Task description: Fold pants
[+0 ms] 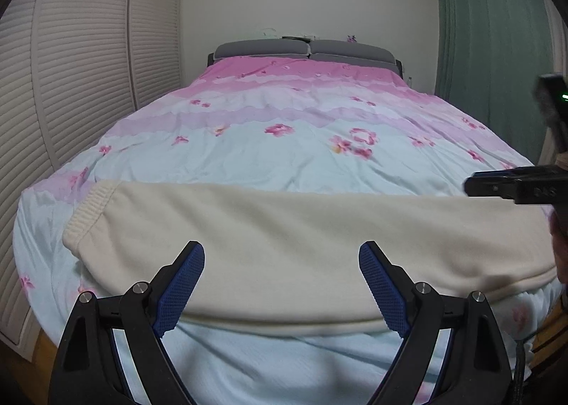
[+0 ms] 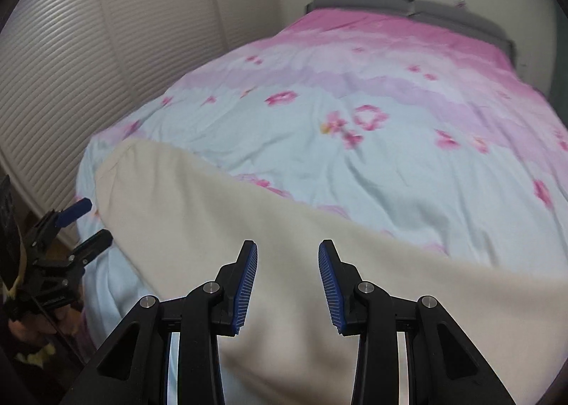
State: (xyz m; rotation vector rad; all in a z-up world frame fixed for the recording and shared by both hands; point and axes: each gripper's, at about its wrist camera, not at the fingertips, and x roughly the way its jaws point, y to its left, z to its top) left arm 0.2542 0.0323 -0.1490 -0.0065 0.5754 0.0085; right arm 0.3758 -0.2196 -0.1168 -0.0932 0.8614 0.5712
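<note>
Pants [image 1: 284, 227], cream, lie folded lengthwise across the foot of the bed [image 1: 248, 142]. Left wrist view alone shows their ribbed cuff [image 1: 85, 209] and the green curtain [image 1: 493, 32]; left gripper [image 1: 282, 284] spread wide, empty. Right wrist view: right gripper [image 2: 287, 284] parted, grasping nothing, above the cloth.

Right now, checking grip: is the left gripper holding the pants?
No: the left gripper is open above the pants, pinching nothing.

The right gripper [image 2: 287, 284] hangs with fingers [image 2: 246, 284] apart, empty, over cream pants [image 2: 213, 213] on the bed [image 2: 355, 163]. At nine o'clock, the left gripper [image 2: 90, 223] stands wide.
</note>
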